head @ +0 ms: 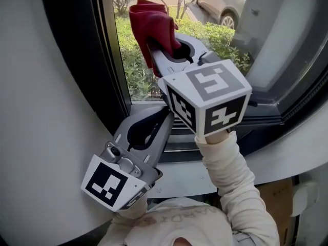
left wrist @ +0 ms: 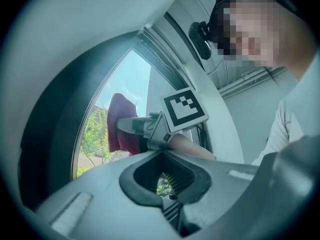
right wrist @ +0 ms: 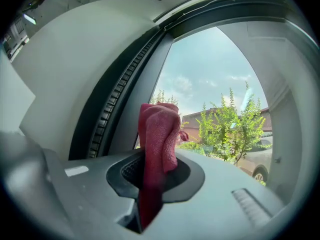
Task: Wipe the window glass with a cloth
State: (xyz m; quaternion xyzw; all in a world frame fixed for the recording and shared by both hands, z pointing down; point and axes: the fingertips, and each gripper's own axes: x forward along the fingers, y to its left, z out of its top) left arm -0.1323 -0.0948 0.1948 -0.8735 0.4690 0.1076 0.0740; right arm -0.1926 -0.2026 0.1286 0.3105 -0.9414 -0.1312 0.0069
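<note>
Left gripper point(head: 165, 114), jaws together and empty, sits at 7 o'clock; my right gripper point(head: 156, 47) pinches the soft, light cloth point(head: 151, 19) mid-bunch at 12.

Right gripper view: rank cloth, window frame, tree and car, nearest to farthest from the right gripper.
1. Cloth, clamped in the jaws, centre.
2. Window frame, left.
3. Tree, outside, right.
4. Car, behind the tree, lower right.
</note>
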